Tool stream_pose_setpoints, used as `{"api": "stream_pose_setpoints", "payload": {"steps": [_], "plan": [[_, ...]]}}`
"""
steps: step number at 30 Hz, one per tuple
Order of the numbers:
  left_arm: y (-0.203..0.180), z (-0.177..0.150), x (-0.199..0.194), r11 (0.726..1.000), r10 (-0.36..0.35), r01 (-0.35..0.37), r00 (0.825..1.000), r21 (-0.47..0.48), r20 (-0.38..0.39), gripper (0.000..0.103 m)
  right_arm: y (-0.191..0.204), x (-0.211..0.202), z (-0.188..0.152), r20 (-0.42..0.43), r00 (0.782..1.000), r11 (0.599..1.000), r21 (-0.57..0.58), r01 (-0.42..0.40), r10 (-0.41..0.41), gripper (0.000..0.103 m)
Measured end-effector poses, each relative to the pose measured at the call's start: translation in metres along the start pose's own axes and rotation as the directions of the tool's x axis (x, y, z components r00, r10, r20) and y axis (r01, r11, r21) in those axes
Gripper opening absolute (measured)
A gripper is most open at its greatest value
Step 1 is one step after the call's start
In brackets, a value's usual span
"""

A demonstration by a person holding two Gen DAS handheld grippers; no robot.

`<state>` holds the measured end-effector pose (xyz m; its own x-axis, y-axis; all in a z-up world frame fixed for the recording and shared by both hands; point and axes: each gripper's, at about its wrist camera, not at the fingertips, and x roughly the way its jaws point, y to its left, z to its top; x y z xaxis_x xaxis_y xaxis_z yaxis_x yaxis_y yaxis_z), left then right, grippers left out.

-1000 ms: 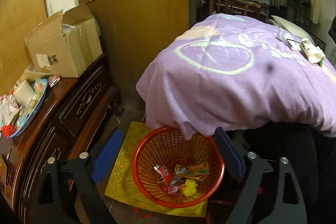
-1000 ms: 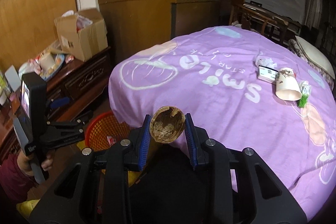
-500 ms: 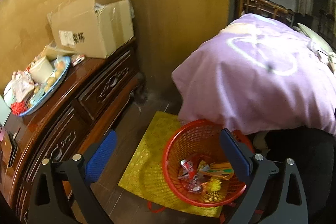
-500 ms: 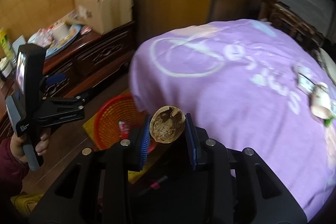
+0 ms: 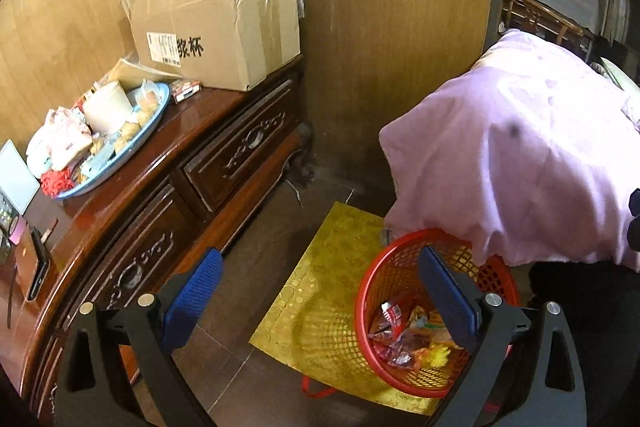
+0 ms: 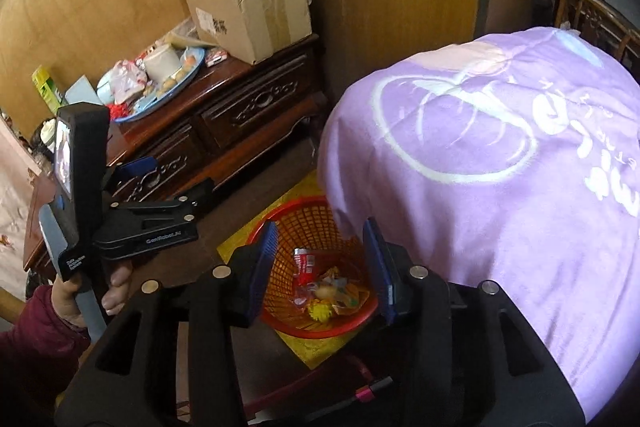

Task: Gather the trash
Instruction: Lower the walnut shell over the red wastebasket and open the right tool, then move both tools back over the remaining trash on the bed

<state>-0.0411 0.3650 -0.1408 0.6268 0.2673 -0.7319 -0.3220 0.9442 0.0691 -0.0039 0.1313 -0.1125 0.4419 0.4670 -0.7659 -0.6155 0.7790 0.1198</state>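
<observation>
A red mesh basket point(image 5: 400, 381) point(image 6: 320, 334) stands on the floor, half under the edge of a purple blanket point(image 5: 520, 155) point(image 6: 500, 187). Wrappers and a yellow scrap point(image 5: 408, 335) point(image 6: 320, 287) lie in it, with a pale round piece point(image 6: 324, 291) among them. My right gripper point(image 6: 320, 231) hangs over the basket; its jaws are opening and nothing is between the blue pads. My left gripper point(image 5: 316, 263) point(image 6: 172, 179), held in a hand, stands wide open and empty over the floor left of the basket.
A yellow mat point(image 5: 320, 291) lies under the basket. A dark carved sideboard point(image 5: 224, 163) runs along the left, carrying a cardboard box point(image 5: 216, 39) and a blue tray point(image 5: 120, 151) of snacks. Wooden panels point(image 5: 392, 47) close the back.
The brown round shell that my right gripper held is gone from its pads, which have spread apart. Both grippers swung left and down toward the basket.
</observation>
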Motion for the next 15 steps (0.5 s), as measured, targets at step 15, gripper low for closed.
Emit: {"api": "stream_pose_setpoints", "payload": {"steps": [15], "plan": [[-0.089,0.017,-0.067,0.981,-0.068,0.045,0.991,0.188,0.118,0.096,-0.057,-0.074,-0.024,0.134,0.983,0.987,0.121,0.105,-0.122,0.045]]}}
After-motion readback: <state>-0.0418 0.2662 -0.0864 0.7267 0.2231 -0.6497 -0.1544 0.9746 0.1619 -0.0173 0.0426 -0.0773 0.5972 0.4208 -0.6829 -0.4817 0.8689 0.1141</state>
